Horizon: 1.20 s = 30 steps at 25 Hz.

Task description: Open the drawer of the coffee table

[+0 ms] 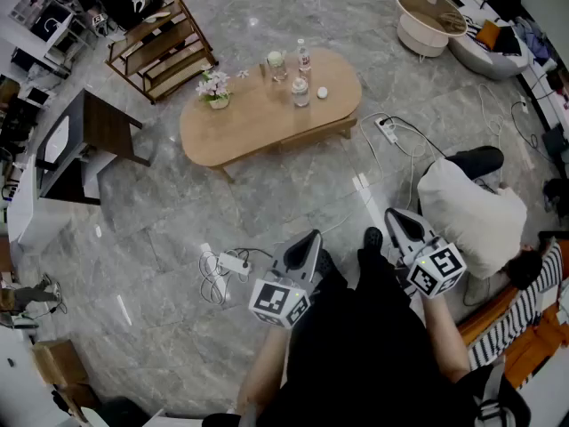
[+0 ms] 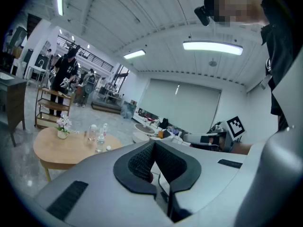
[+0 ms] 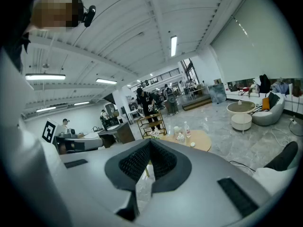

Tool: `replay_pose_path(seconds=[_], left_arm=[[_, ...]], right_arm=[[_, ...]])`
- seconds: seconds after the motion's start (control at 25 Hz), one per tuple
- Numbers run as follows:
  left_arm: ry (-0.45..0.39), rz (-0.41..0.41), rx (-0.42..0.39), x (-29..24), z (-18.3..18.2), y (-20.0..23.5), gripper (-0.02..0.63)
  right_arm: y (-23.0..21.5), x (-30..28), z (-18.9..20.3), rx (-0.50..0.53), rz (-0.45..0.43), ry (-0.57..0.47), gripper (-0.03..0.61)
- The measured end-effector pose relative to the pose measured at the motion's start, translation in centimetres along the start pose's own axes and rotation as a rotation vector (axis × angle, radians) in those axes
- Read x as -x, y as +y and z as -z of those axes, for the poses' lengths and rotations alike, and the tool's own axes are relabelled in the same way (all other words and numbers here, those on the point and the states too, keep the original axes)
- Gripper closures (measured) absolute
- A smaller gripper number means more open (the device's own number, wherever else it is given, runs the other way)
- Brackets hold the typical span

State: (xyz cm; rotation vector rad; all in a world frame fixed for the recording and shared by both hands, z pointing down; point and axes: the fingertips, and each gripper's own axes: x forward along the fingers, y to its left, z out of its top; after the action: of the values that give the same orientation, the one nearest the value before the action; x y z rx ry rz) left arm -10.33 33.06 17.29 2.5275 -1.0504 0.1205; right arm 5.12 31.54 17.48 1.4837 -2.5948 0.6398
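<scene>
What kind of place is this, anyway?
Likely a big open lab or showroom staged as a lounge: a coffee table and wooden shelf on polished stone floor, power strips and cables lying loose.

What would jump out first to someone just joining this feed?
The oval wooden coffee table stands in the middle of the grey floor, carrying a flower pot and bottles. Nearer the camera, the left gripper and right gripper are both shut and empty, well short of the table. A person in a white top crouches at the right.
</scene>
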Motion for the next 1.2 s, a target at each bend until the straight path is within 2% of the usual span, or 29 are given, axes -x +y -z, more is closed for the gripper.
replay_pose_path(seconds=[0.12, 0.4, 0.6, 0.76, 1.04, 1.2], left_arm=[[-0.002, 0.006, -0.019, -0.5, -0.4, 0.7, 0.612], [0.008, 0.019, -0.031, -0.4, -0.3, 1.0, 0.612], [0.011, -0.002, -0.015, 0.5, 0.3, 1.9, 0.612], [0.008, 0.02, 0.081, 0.8, 0.9, 2.8, 0.612], [0.048, 0.007, 0.049, -2.3, 1.0, 3.4, 0.612], [0.092, -0.054, 0.082, -4.7, 1.4, 4.7, 0.612]], right_arm=[[-0.1, -0.6, -0.3, 0.043, 0.021, -0.003, 0.566], [0.0, -1.2, -0.3, 0.052, 0.04, -0.016, 0.566], [0.1, -1.9, -1.3, -0.044, 0.011, -0.082, 0.566], [0.6, -2.8, -1.1, -0.047, -0.019, -0.064, 0.566], [-0.9, -4.8, -0.2, -0.043, -0.042, -0.015, 0.566], [-3.3, -6.9, -0.9, -0.136, -0.093, -0.008, 0.566]])
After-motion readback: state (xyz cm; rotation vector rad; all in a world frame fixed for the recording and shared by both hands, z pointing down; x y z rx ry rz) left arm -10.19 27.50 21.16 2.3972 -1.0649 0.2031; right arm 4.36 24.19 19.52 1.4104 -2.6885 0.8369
